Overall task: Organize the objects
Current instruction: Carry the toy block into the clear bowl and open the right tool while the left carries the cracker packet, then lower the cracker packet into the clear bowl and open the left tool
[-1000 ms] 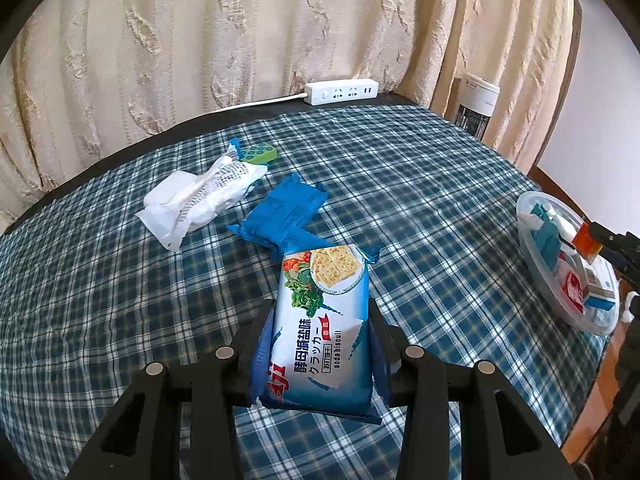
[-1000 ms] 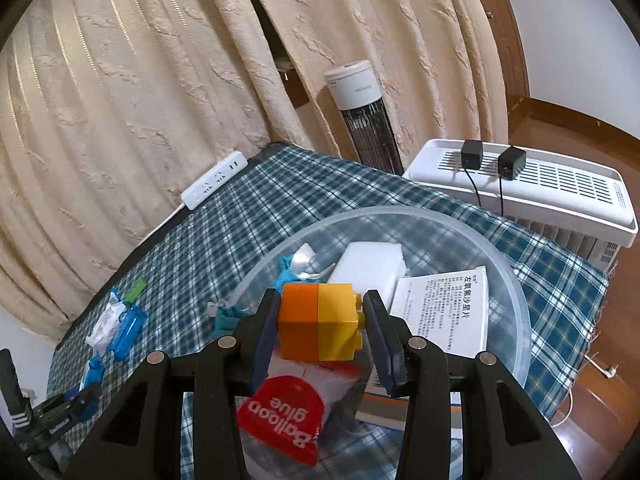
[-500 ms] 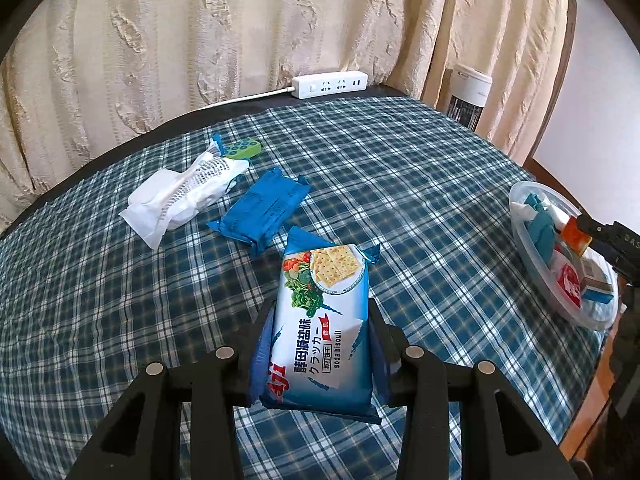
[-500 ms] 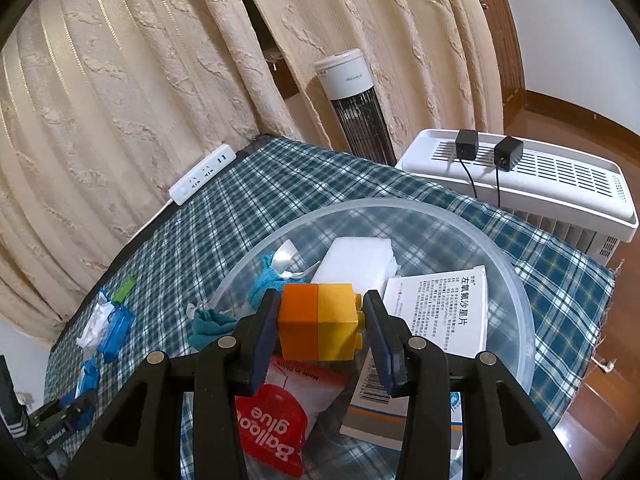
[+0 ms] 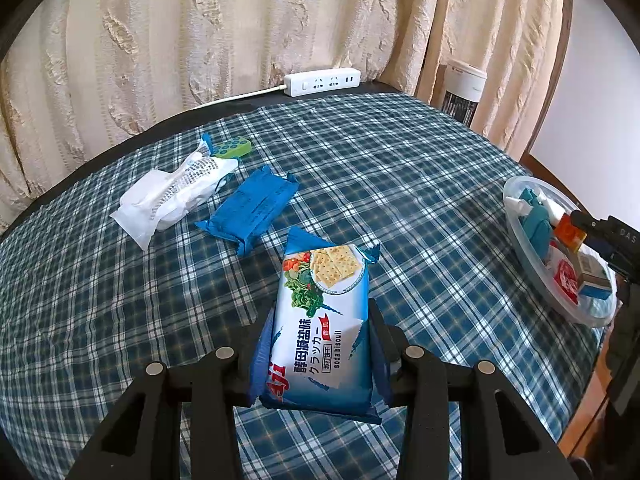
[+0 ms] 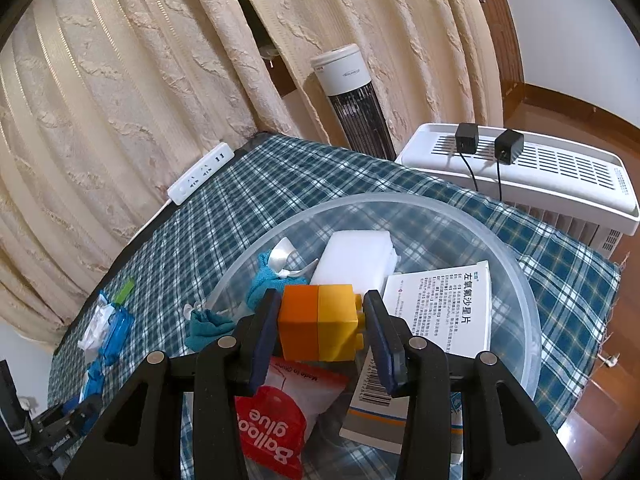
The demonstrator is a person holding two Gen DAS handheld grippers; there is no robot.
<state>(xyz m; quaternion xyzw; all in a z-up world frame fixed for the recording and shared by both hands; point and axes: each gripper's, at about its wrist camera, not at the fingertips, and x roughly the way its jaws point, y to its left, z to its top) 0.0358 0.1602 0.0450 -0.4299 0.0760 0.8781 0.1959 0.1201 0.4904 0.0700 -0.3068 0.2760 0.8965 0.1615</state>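
Observation:
My left gripper (image 5: 320,336) is shut on a blue and white soda biscuit pack (image 5: 324,320), held above the plaid tablecloth. My right gripper (image 6: 320,324) is shut on an orange and yellow toy block (image 6: 318,322), held over a clear plastic bowl (image 6: 516,264). The bowl holds a white sponge (image 6: 356,254), a medicine box (image 6: 448,304), a red balloon glue packet (image 6: 276,420) and teal cloth (image 6: 262,280). The bowl (image 5: 532,272) and the right gripper with the block (image 5: 570,232) also show at the right in the left wrist view.
A blue packet (image 5: 252,208), a white wrapper (image 5: 172,196) and a green dotted item (image 5: 232,147) lie on the tablecloth. A white power strip (image 5: 322,81) lies at the far edge by the curtain. A tower fan (image 6: 352,96) and a white appliance (image 6: 520,172) stand beyond the table.
The left gripper has drawn back a little with the biscuit pack, so the packets look farther away. The right gripper with the block has moved slightly closer over the bowl.

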